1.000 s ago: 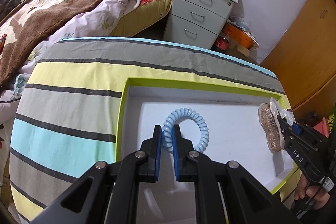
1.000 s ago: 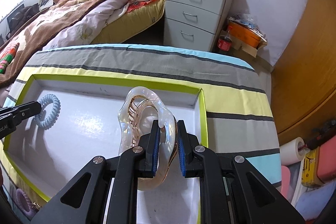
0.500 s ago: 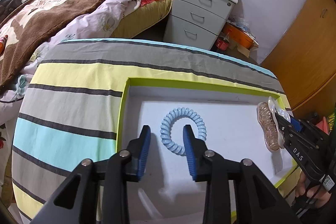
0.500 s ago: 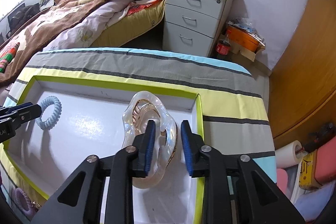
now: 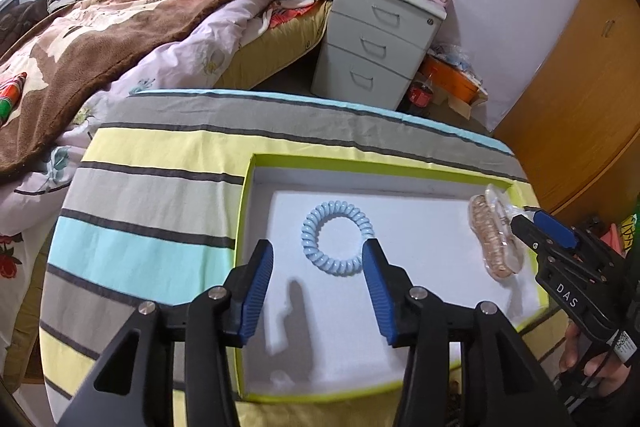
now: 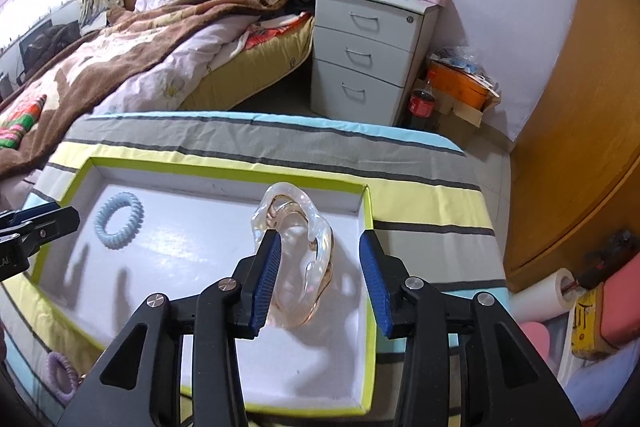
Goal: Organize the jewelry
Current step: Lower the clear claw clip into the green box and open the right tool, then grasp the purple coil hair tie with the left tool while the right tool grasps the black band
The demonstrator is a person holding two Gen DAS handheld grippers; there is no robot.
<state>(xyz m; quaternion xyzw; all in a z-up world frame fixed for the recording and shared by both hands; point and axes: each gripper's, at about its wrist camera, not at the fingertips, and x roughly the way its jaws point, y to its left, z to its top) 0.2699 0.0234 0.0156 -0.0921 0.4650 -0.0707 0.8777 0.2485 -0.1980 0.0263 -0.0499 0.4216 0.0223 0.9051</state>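
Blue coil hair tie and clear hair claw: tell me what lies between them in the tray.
Only bare white tray floor separates the blue coil hair tie from the clear hair claw, in the right wrist view.

Colours on the table
Pale blue coil tie (image 5: 338, 238), clear/amber claw clip (image 6: 298, 247), white tray w/ lime rim (image 5: 360, 163), striped cloth (image 5: 160, 187).

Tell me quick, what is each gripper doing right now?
Left gripper: open, holding nothing, blue hair tie released.
Right gripper: open, clear hair claw released.
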